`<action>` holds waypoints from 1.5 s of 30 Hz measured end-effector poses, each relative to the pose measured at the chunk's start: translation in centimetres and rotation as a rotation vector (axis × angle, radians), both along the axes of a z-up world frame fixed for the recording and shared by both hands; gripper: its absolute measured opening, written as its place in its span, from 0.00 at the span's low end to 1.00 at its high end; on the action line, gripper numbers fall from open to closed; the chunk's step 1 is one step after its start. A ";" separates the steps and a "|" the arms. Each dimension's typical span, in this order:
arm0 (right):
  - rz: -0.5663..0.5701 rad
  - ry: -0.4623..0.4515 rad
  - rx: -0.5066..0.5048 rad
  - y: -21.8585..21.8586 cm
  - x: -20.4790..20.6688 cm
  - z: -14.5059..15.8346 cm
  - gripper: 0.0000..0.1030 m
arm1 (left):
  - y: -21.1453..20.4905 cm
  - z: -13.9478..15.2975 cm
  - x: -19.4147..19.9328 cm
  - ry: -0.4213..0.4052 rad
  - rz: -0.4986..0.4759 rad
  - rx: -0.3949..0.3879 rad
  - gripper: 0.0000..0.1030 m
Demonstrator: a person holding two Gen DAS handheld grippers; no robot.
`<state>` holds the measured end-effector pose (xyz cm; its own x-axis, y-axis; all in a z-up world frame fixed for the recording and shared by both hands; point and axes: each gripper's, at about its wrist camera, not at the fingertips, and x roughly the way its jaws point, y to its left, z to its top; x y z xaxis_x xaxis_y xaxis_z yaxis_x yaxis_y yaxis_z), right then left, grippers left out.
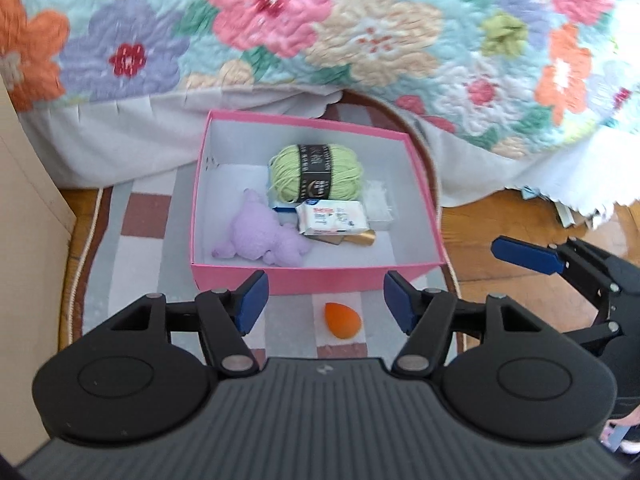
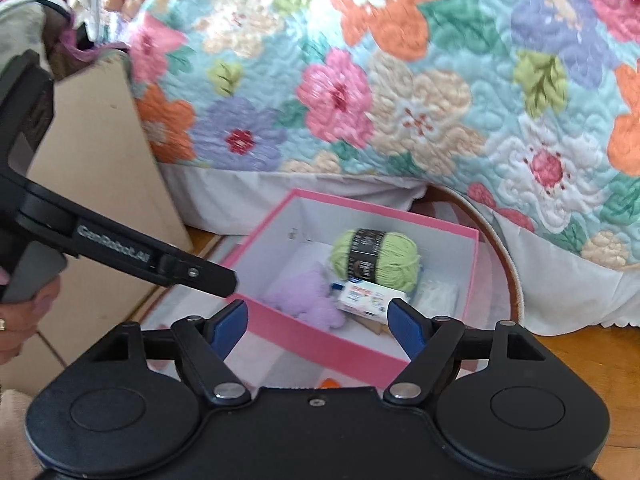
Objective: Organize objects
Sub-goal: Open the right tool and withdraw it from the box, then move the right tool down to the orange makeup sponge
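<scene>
A pink box [image 1: 320,278] with a white inside stands on a checked rug. In it lie a green yarn ball [image 1: 316,172], a purple plush toy [image 1: 260,236], a white wipes pack [image 1: 332,218] and a gold item [image 1: 362,237]. An orange teardrop sponge [image 1: 343,320] lies on the rug in front of the box, between the jaws of my open, empty left gripper [image 1: 326,306]. My right gripper [image 2: 318,322] is open and empty, above the box's near wall [image 2: 320,340]. The box contents also show in the right wrist view: yarn [image 2: 384,260], plush [image 2: 308,300], wipes [image 2: 368,296]. The sponge [image 2: 329,383] barely shows there.
A bed with a floral quilt [image 1: 360,32] hangs over the far side of the box. A beige cabinet side [image 1: 24,200] stands at the left. The rug [image 1: 132,248] lies on a wooden floor [image 1: 512,248]. The right gripper shows at the right of the left wrist view [image 1: 560,264].
</scene>
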<state>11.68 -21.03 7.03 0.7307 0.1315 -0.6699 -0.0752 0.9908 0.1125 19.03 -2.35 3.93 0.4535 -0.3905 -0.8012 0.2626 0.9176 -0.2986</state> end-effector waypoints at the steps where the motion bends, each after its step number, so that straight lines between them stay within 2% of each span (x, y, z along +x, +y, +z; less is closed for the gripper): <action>1: 0.007 -0.006 0.001 0.2 -0.5 0.6 0.80 | 0.0 0.6 -0.6 -0.010 -0.007 0.001 0.67; 7: 0.043 -0.028 -0.004 1.1 -3.7 2.3 0.86 | 0.0 2.5 -4.1 -0.045 -0.024 0.017 0.73; 9: 0.068 -0.037 0.019 1.1 -4.7 1.8 0.93 | 0.1 2.4 -4.9 -0.036 -0.017 0.018 0.75; 12: 0.094 -0.034 0.022 1.2 -5.8 0.4 0.94 | 0.2 1.6 -5.8 -0.024 -0.013 0.019 0.79; 23: 0.056 -0.001 0.037 0.8 -6.5 -4.1 0.94 | -0.9 -4.3 -6.0 0.020 -0.021 0.014 0.81; 30: 0.039 0.036 -0.010 1.1 -5.7 -6.4 0.94 | -1.8 -7.6 -4.9 0.034 -0.026 -0.017 0.81; 36: 0.093 0.050 -0.055 2.1 -5.2 -7.6 0.94 | -2.5 -10.2 -4.0 0.040 -0.028 -0.059 0.81; 45: 0.084 0.095 -0.144 2.0 -2.1 -12.9 0.88 | -3.2 -14.4 -2.9 0.027 -0.061 -0.101 0.81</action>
